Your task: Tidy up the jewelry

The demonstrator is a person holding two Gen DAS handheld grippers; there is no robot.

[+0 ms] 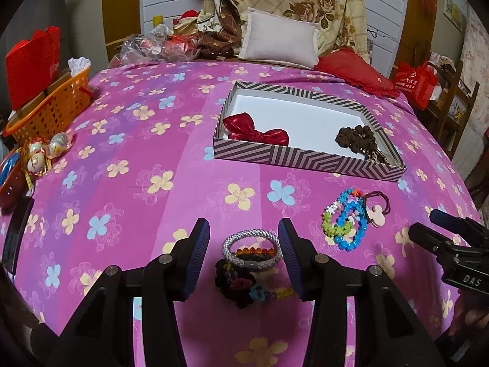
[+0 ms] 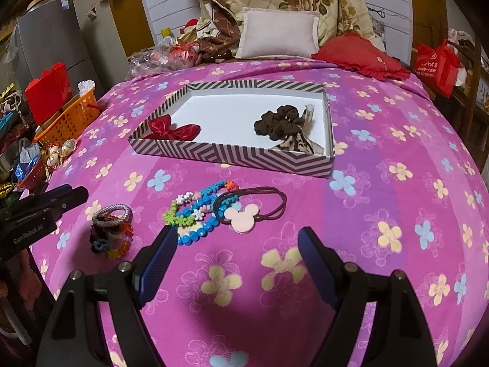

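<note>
On the pink flowered bedspread lies a small pile with a silver woven bracelet [image 1: 250, 244] [image 2: 111, 214] on amber beads and a black scrunchie. My left gripper [image 1: 244, 229] [image 2: 76, 191] is open, its pads either side of the pile and apart from it. To the right lie blue and green bead bracelets [image 1: 343, 223] [image 2: 195, 217] and a brown hair tie with a pink mouse-shaped charm [image 1: 377, 212] [image 2: 241, 218]. My right gripper [image 2: 237, 234] [image 1: 424, 223] stands wide open just in front of them, holding nothing. Behind, a striped box [image 1: 305, 156] [image 2: 229, 156] holds a red bow [image 1: 256, 131] [image 2: 171, 130] and a brown scrunchie [image 1: 357, 137] [image 2: 279, 125].
An orange basket [image 1: 52, 107] [image 2: 70, 119] and a red bag [image 1: 30, 61] stand off the bed's left edge, with wrapped trinkets [image 1: 45, 150] beside them. Pillows [image 1: 279, 41] and a red cushion [image 1: 354, 70] lie at the headboard. Another red bag [image 2: 437, 64] hangs at the right.
</note>
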